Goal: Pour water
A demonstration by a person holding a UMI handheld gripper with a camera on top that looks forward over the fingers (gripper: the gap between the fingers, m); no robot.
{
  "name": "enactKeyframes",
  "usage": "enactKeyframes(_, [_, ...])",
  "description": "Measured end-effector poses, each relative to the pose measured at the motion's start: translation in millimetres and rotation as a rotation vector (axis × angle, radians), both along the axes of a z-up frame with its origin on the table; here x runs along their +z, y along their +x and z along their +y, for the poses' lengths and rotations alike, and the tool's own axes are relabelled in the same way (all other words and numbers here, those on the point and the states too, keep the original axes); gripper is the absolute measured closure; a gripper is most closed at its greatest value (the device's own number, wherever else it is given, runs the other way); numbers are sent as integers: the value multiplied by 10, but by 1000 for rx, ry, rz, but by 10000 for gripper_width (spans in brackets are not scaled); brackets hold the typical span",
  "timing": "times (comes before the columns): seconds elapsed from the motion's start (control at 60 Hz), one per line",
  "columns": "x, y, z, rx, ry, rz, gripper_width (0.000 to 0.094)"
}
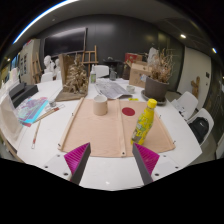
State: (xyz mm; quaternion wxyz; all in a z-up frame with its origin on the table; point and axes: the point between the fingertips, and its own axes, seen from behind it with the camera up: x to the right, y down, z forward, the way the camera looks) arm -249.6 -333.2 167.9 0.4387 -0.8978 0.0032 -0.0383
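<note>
Papers (112, 88) and plant pots (155, 86) crowd the bench's (110, 170) far edge. Yellow bottle (145, 122) upright on tan mat (100, 135), beige cup (100, 105) beyond. Fingers (112, 160) spread, holding nothing.

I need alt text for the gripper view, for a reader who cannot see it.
The open gripper hovers over a white table with a tan mat. On the mat beyond the fingers stand a yellow bottle and a beige cup, with a red lid between them.

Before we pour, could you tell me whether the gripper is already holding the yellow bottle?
No, the yellow bottle stands beyond the open gripper.
</note>
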Motion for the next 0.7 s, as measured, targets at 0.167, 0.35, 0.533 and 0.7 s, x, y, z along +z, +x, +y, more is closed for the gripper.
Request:
enactKeyframes(0.167, [-202, 213, 235, -64, 3, -44, 76])
enactKeyframes(0.35, [-315, 333, 777, -105, 61, -37, 76])
enactKeyframes(0.533, [-391, 282, 1429, -85, 157, -5, 75])
enactKeyframes(0.7, [-466, 290, 1894, -72, 200, 51, 247])
